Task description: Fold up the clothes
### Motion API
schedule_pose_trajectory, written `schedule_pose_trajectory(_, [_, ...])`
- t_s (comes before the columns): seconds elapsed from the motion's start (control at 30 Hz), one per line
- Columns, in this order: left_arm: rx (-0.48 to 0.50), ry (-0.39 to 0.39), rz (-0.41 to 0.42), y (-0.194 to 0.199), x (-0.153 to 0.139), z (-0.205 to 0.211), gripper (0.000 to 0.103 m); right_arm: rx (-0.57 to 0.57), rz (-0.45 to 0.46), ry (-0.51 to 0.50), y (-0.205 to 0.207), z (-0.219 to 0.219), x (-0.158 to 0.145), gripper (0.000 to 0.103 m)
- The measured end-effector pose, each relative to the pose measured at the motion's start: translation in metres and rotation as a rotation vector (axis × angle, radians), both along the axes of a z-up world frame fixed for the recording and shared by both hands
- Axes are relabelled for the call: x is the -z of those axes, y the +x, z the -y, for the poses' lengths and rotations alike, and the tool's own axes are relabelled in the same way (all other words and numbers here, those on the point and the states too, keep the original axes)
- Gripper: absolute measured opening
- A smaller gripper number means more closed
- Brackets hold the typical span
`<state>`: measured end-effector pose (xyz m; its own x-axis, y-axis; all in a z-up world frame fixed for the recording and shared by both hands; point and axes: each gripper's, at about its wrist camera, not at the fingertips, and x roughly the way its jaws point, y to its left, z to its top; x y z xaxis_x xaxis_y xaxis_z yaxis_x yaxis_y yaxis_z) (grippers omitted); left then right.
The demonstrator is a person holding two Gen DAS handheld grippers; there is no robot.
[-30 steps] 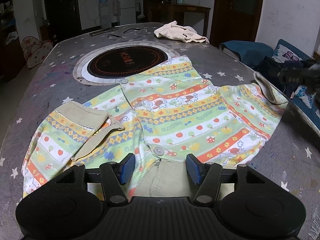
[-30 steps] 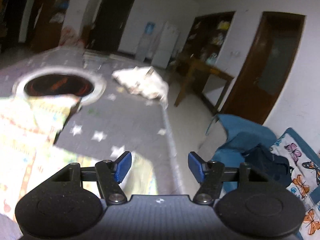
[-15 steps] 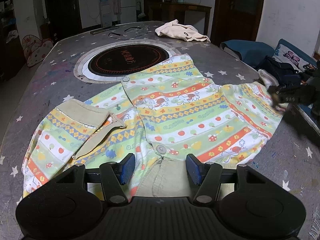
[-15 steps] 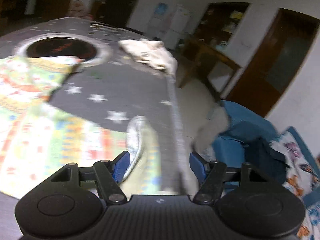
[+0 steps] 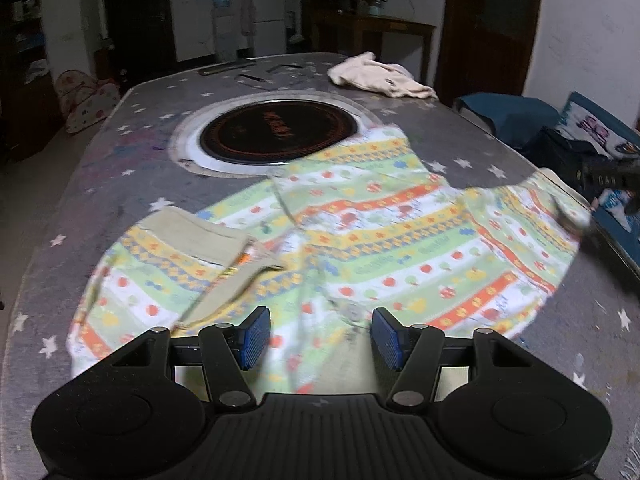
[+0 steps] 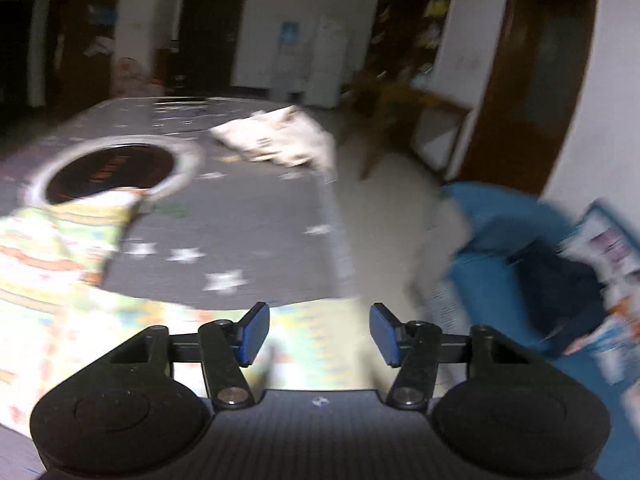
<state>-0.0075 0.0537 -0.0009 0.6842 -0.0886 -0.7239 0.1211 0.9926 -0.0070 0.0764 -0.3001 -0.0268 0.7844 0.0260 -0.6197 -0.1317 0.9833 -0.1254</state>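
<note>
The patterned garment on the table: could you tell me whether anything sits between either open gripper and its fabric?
Nothing visible does. The left gripper is open directly over the patterned garment, and the right gripper is open over its right edge. The cream garment lies apart, at the far end of the table.

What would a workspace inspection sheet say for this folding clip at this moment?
Surface: grey star-print table cover, round dark hotplate set in it.
Job's things: striped patterned garment spread flat, one beige cuff turned over it.
Clutter: cream garment crumpled at the far edge; thin dark items beside it, too small to tell.
Grippers: left gripper open over the near hem; right gripper open over the garment's right end.
Cables: nothing seen.
Surroundings: blue sofa, wooden door, fridge.
</note>
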Motion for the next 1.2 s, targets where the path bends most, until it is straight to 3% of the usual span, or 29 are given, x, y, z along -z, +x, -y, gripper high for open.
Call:
schedule_pose_trajectory(0.1, [-0.036, 0.004, 0.008, 0.002, -0.004, -0.013, 0.060, -0.033, -0.061, 0.059, 0.011, -0.008, 0.013, 0.054])
schedule_pose_trajectory(0.27, [-0.080, 0.014, 0.025, 0.014, -0.009, -0.032, 0.056, -0.032, -0.105, 0.069, 0.016, -0.015, 0.027, 0.054])
schedule_pose_trajectory(0.5, [-0.110, -0.006, 0.026, 0.048, -0.011, -0.046, 0.047, -0.088, -0.069, 0.048, 0.003, -0.031, 0.013, 0.055])
schedule_pose_trajectory(0.8, [-0.104, 0.024, -0.002, 0.069, 0.012, -0.046, 0.047, -0.320, -0.010, 0.050, -0.031, -0.091, -0.009, 0.056])
schedule_pose_trajectory(0.97, [-0.114, -0.014, 0.040, 0.063, 0.003, -0.059, 0.007, -0.430, 0.005, 0.026, -0.047, -0.126, -0.012, 0.057])
schedule_pose_trajectory(1.2, [-0.159, -0.084, 0.123, 0.044, -0.025, -0.088, 0.005, -0.551, 0.014, -0.006, -0.066, -0.157, -0.006, 0.061])
